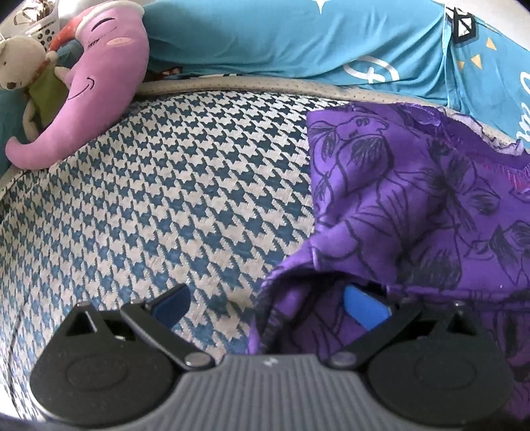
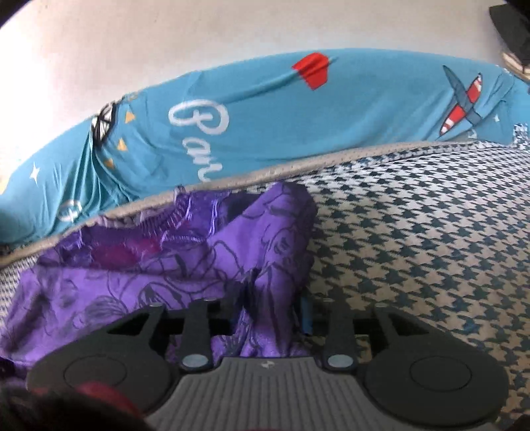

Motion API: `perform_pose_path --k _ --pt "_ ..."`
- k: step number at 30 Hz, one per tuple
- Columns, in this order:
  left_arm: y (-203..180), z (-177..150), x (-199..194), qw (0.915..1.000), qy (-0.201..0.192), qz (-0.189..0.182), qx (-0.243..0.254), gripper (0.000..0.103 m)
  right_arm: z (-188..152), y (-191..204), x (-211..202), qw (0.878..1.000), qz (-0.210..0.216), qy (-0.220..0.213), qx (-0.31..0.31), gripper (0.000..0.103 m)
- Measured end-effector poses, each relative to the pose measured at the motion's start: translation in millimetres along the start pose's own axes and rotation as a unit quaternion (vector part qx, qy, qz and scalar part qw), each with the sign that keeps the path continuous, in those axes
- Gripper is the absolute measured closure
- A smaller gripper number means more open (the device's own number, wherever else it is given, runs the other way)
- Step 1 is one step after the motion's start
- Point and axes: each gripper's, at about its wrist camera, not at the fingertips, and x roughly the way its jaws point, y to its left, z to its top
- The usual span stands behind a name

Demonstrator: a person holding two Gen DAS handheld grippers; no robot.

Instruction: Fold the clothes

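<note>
Purple cloth (image 1: 414,199) lies on the checked bed (image 1: 165,199). The left tongs (image 1: 268,306) are wide apart, one pad under the cloth's edge. The right tongs (image 2: 271,315) pinch a fold of it.

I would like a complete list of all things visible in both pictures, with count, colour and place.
purple garment: one, purple with dark flower outlines, on the mat, right side in the left wrist view
houndstooth mat: one, blue and white, under everything
blue bedding: one, turquoise with printed aeroplane, behind the mat
elephant plush: one, pink-purple, far left
bear plush: one, cream, beside the elephant
white basket: one, top left corner
left tool: open, one finger under the cloth
right tool: shut on the cloth
</note>
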Motion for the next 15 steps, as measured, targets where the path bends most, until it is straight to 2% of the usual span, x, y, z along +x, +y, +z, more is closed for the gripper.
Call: perform_pose_path --k 3,7,12,15 --pt "0.7 -4.6 -6.3 0.9998 -0.008 -0.018 0.003 0.000 1.8 -3.7 -11.3 1.000 0.018 0.010 0.010 0.062" --pt "-1.3 -16.1 -15.3 0.9988 -0.013 -0.045 0.017 0.000 0.6 -8.2 -27.0 0.999 0.042 0.025 0.009 0.061" --pt "-0.7 -29.8 -27.8 0.9965 -0.028 -0.070 0.036 0.000 -4.9 -18.5 -49.9 0.998 0.061 0.026 -0.003 0.061" --pt "1.2 -34.5 -33.5 0.9950 -0.041 -0.081 0.042 0.000 -11.3 -24.1 -56.4 0.998 0.059 0.035 -0.010 0.061"
